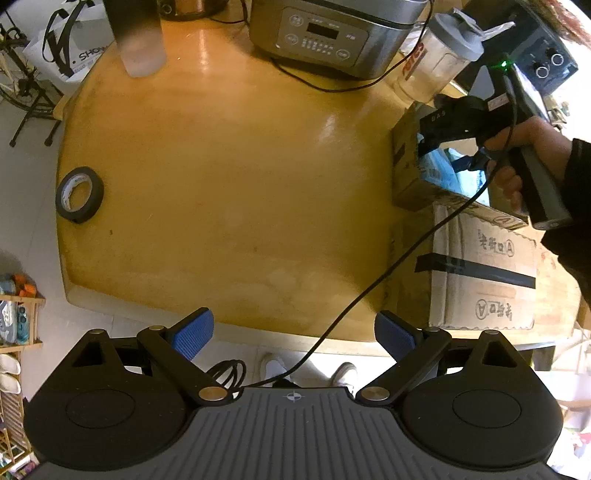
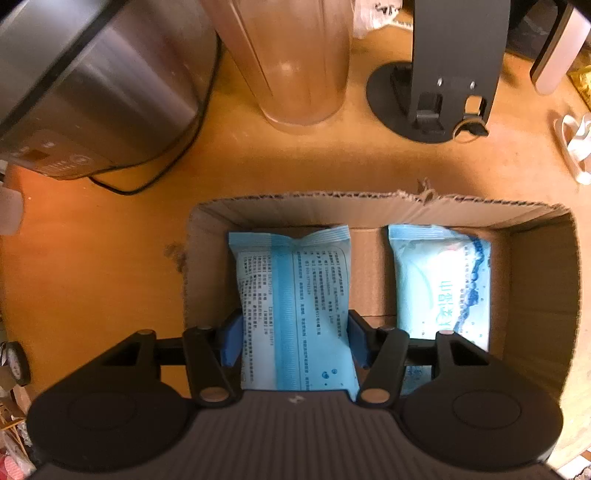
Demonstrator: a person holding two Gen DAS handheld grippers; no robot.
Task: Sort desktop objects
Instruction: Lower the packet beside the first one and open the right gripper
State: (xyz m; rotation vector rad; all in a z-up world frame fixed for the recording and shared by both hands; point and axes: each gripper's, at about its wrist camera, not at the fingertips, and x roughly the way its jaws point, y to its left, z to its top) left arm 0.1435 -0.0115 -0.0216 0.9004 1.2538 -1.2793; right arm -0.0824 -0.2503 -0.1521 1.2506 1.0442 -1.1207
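1. The right gripper (image 2: 295, 341) is down inside the open cardboard box (image 2: 543, 280), its blue pads pressed against both sides of a blue wet-wipe pack (image 2: 291, 295). The pack hangs or rests low in the box's left half; whether it touches the bottom I cannot tell.
2. Just beside it, in the right half of the box, a second wipe pack (image 2: 439, 280) already lies flat. So one item looks sorted and a second is at the point of being let go.
3. The left gripper (image 1: 293, 334) is spread wide and holds nothing, hovering over the near edge of the desk (image 1: 229, 155).
4. Out on the desk's left edge, well apart from the box, a roll of black tape (image 1: 79, 194) lies untouched. It is the only loose small item I can see, so it is likely next, and the left gripper is the nearer one.
5. The rice cooker (image 1: 328, 35), the shaker bottle (image 1: 439, 55) and the frosted cup (image 1: 138, 40) stand at the back; whether they count as things to sort is unclear.
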